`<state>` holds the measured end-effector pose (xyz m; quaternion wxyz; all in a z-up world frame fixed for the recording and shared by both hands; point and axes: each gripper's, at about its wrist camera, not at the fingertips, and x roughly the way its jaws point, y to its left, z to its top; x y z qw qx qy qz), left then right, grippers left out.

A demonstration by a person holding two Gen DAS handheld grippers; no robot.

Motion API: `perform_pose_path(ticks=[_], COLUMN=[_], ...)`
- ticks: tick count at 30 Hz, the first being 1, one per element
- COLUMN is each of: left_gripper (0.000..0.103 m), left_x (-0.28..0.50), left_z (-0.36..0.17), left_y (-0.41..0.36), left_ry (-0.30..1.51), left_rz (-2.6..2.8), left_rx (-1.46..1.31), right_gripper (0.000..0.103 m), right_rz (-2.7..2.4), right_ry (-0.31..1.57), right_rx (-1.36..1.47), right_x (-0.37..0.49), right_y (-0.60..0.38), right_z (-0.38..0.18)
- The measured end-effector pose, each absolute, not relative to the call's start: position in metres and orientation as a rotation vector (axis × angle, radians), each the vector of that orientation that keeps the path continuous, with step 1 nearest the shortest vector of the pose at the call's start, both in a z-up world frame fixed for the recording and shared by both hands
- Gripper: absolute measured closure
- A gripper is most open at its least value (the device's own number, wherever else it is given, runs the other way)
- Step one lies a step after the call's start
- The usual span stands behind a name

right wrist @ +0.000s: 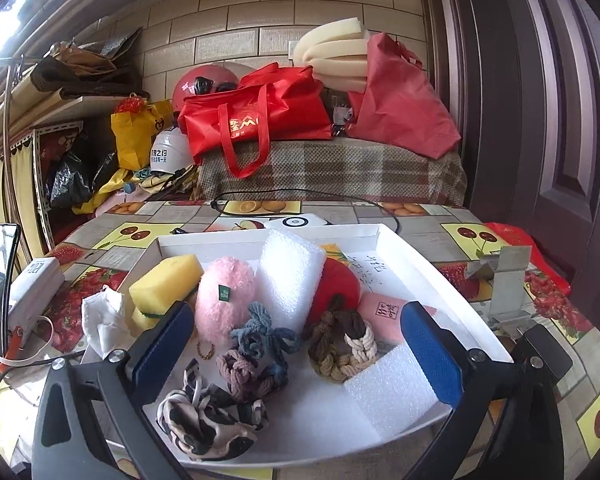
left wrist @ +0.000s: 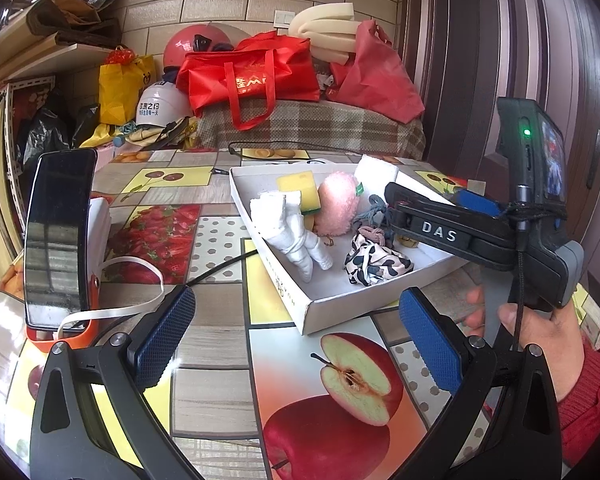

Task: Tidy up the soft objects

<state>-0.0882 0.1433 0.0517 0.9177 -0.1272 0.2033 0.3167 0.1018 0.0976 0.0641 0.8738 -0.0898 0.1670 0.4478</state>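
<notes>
Both claws, left (left wrist: 298, 334) and right (right wrist: 300, 352), gape wide with ribbed blue pads, above crumpled spotted scrunchie (right wrist: 208, 424) in white tray (right wrist: 440, 276)

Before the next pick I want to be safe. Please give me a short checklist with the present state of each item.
1. Right gripper jaws open, nothing between: ok.
2. Left gripper jaws open, empty: ok.
3. Tray flat on table: ok.
4. Spotted scrunchie inside tray: ok.
5. Soft things left outside tray: cannot tell.
6. Cable clear of left gripper: ok.
</notes>
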Motion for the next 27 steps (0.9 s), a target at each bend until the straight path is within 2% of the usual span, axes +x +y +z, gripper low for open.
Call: perform_pose_path(ticks=[16,27], left_gripper=[0.000,0.000], left_x=[-0.094,-0.094], left_z=[0.059,0.058], left_y=[0.121,0.095], left_ry=[0.376,0.400], left_rz=[0.726,0.711], left_rx=[-0.134,-0.087], right_gripper=[0.000,0.000], right_rz=[0.942,0.952], right_ry=[0.449,0.409], right_rx=[-0.207,-0.211], right_x=[0.073,0.038], right_y=[0.019,-0.030], right_z=[0.054,0.055])
